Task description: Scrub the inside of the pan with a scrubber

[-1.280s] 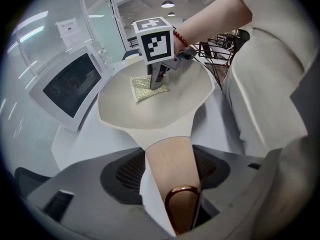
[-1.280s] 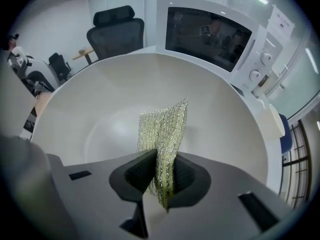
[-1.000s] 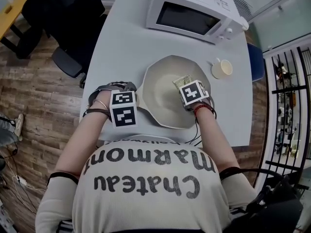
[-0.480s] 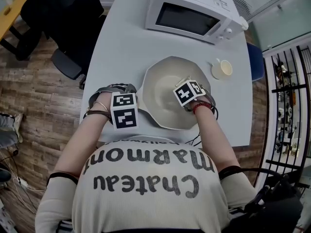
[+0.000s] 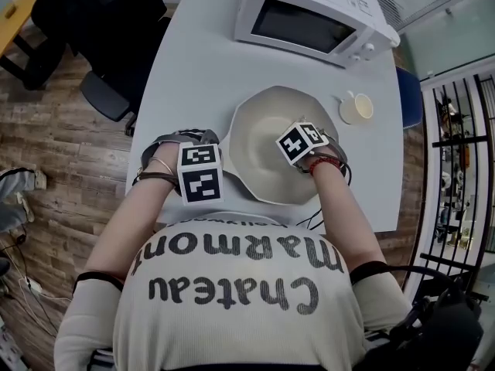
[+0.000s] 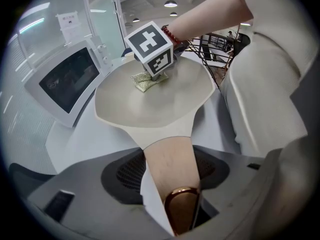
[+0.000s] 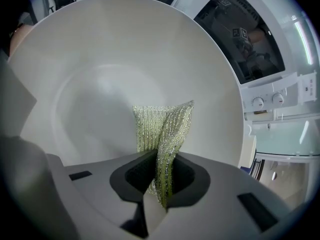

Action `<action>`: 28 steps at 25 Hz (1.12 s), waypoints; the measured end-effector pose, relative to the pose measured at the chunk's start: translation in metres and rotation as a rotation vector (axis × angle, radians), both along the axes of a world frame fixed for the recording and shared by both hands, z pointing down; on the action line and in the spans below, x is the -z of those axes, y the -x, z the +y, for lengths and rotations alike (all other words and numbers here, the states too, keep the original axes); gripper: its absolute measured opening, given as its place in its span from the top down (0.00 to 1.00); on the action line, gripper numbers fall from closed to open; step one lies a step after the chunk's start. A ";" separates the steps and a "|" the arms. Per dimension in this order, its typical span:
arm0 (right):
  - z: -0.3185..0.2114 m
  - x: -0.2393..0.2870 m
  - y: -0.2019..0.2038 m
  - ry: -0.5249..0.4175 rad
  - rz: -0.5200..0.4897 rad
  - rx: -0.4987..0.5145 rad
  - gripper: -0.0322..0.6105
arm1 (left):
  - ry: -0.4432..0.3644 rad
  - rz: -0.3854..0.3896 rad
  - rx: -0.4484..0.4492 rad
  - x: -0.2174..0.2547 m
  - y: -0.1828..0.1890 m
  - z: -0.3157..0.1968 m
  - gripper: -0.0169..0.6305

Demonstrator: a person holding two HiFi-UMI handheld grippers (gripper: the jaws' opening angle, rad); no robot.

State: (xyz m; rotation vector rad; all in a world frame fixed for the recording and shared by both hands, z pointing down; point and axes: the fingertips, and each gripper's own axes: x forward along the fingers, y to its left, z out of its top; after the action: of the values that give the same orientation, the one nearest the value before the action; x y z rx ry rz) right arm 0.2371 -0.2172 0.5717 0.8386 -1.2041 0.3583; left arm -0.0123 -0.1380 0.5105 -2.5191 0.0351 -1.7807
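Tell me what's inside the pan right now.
A green-gold mesh scrubber, pinched in the right gripper, rests against the pale floor of the pan. Nothing else shows inside. The patch under the scrubber is covered.

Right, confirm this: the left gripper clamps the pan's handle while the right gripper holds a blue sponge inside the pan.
Wrong on one point: it is no blue sponge but a greenish-gold mesh scrubber, pinched in the right gripper inside the pan, as the right gripper view shows. The left gripper does clamp the handle.
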 end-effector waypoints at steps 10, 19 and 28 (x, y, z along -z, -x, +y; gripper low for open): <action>-0.003 0.027 -0.025 -0.018 0.092 0.031 0.86 | 0.021 0.008 0.013 0.001 0.000 0.000 0.58; 0.010 0.093 0.048 -0.122 -0.593 -0.284 0.86 | 0.043 0.010 0.013 0.001 -0.002 0.000 0.58; 0.028 0.090 0.190 0.136 -1.337 -0.467 0.86 | 0.064 0.017 0.020 0.002 -0.004 0.002 0.57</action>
State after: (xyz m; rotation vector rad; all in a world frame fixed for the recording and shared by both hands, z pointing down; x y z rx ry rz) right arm 0.0476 -0.1890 0.4822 0.7251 -2.1431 1.5249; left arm -0.0085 -0.1358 0.5085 -2.5863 0.0048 -1.7963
